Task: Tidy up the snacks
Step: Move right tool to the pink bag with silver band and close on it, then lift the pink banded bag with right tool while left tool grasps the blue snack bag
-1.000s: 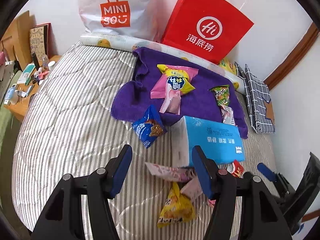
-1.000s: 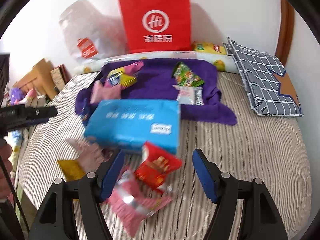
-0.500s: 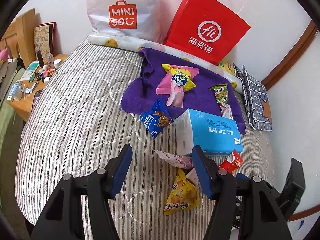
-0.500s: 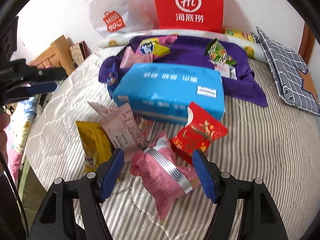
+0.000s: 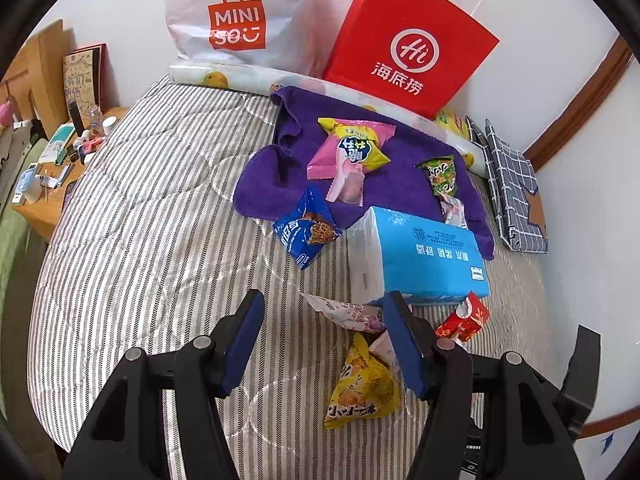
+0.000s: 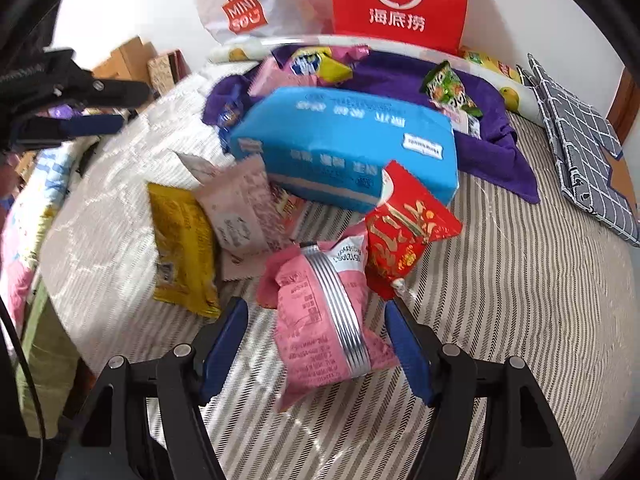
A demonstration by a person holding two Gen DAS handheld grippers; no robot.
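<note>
Closest in the right wrist view, the right gripper point(image 6: 314, 344) hangs with its jaws spread wide, and a pink packet point(image 6: 326, 320) with a silver band lies on the striped quilt point(image 6: 500, 280) between the two blue pads, touched by neither as far as can be seen. Just beyond it a red packet point(image 6: 408, 224) leans against the front of a blue tissue pack point(image 6: 348, 144). Left of these lie a pale pink packet point(image 6: 240, 212) and a yellow packet point(image 6: 182, 248), overlapping at the edge.

Likewise the left gripper point(image 5: 328, 340) is open and empty above the quilt; a yellow snack bag point(image 5: 362, 388) shows between its fingers, nearer the right one. Past it sit a pale printed wrapper point(image 5: 348, 312) and the tissue pack, with a blue cookie bag point(image 5: 306, 232) just left of the pack, at the edge of a purple towel point(image 5: 280, 168). On the towel lie a yellow-and-pink bag point(image 5: 352, 148), a small pink packet point(image 5: 348, 184) and a green packet point(image 5: 440, 172).

Farthest back, a white Miniso bag point(image 5: 236, 16) and a red paper bag point(image 5: 408, 40) stand against the wall. A checked cushion point(image 5: 516, 192) lies at the right.
</note>
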